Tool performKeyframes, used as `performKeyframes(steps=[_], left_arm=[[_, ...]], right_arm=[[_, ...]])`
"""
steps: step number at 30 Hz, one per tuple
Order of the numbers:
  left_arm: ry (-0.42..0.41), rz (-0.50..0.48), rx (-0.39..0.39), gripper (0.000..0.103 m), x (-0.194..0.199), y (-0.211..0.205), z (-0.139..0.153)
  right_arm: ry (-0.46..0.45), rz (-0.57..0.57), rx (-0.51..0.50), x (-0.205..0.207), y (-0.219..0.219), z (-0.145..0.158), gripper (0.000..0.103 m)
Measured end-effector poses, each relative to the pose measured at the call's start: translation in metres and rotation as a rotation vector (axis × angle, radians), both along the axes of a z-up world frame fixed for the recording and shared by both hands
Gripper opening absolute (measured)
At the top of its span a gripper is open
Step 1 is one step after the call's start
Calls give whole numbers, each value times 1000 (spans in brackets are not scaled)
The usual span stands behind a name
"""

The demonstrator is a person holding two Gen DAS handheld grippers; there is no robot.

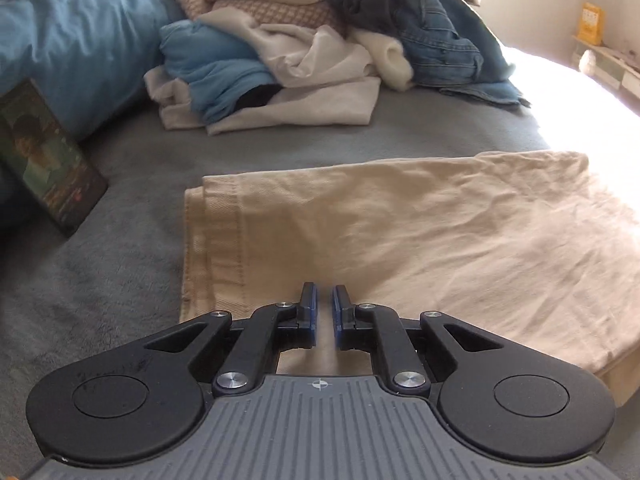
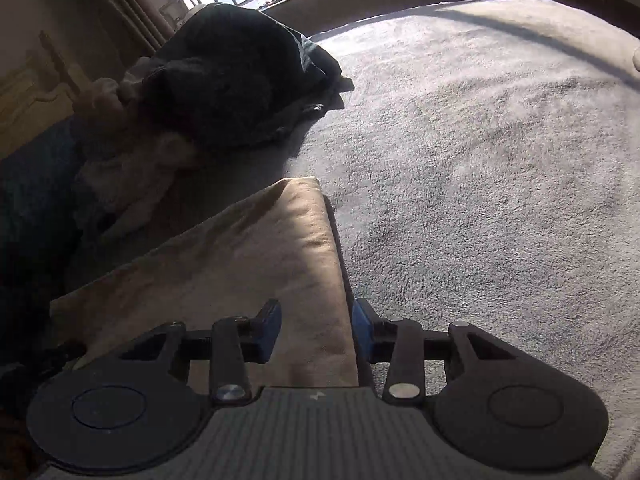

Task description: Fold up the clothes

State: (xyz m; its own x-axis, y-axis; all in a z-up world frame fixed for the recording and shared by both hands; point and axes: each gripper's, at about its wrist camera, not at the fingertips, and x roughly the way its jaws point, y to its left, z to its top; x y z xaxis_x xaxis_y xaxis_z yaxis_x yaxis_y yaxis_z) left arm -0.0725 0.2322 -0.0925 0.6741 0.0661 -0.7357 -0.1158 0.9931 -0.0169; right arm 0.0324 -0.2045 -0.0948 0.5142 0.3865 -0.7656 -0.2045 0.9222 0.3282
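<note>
A folded beige garment (image 1: 420, 232) lies flat on the grey bed cover (image 1: 120, 280). My left gripper (image 1: 324, 308) hovers over the garment's near edge with its blue pads a narrow gap apart and nothing between them. In the right wrist view the same beige garment (image 2: 256, 264) runs away from me, its right edge lying between my fingers. My right gripper (image 2: 316, 328) is open, its pads straddling that edge without gripping it.
A heap of unfolded clothes (image 1: 304, 48), white, blue and denim, sits at the back of the bed. A blue duvet (image 1: 72, 40) and a dark tablet (image 1: 48, 156) lie at the left. A dark garment pile (image 2: 232, 76) sits back left in the right view.
</note>
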Motion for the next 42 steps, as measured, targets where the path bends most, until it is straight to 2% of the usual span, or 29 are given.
performKeyframes(steps=[1, 2, 4, 7, 11, 14, 16, 17, 19, 24, 27, 30, 39, 42], left_arm=[[-5, 14, -23, 10, -3, 8, -3], [-7, 17, -29, 10, -5, 10, -2], [-10, 11, -11, 10, -7, 8, -1], [-14, 3, 17, 10, -8, 4, -2], [-19, -3, 10, 10, -7, 6, -3], [-25, 8, -9, 10, -8, 8, -3], [-37, 18, -28, 10, -10, 11, -4], [-40, 20, -36, 10, -10, 11, -5], [-40, 25, -48, 10, -10, 13, -4], [-49, 29, -72, 10, -11, 16, -6], [-53, 33, -70, 10, -11, 14, -6], [-48, 27, -68, 10, -11, 14, -5], [-38, 24, -72, 10, -9, 14, -7], [-34, 28, -67, 11, -8, 12, -7]], right_arm=[[64, 32, -68, 3, 9, -13, 42], [84, 39, -78, 2, 9, -16, 42], [117, 51, -92, 1, 9, -22, 42], [124, 12, -60, 3, 1, -7, 43], [15, 52, -47, 14, 16, 22, 42], [-43, 119, -58, 35, 43, 22, 40], [0, 148, -106, 48, 58, -3, 35], [34, 154, -142, 55, 64, -20, 29], [33, 134, -129, 54, 62, -23, 27], [-30, 110, -112, 64, 69, 8, 28], [-51, 64, -97, 88, 75, 1, 28], [-8, 28, -96, 109, 79, -25, 27], [-25, -18, 18, 105, 62, -3, 28], [-5, -17, 5, 108, 66, -17, 27]])
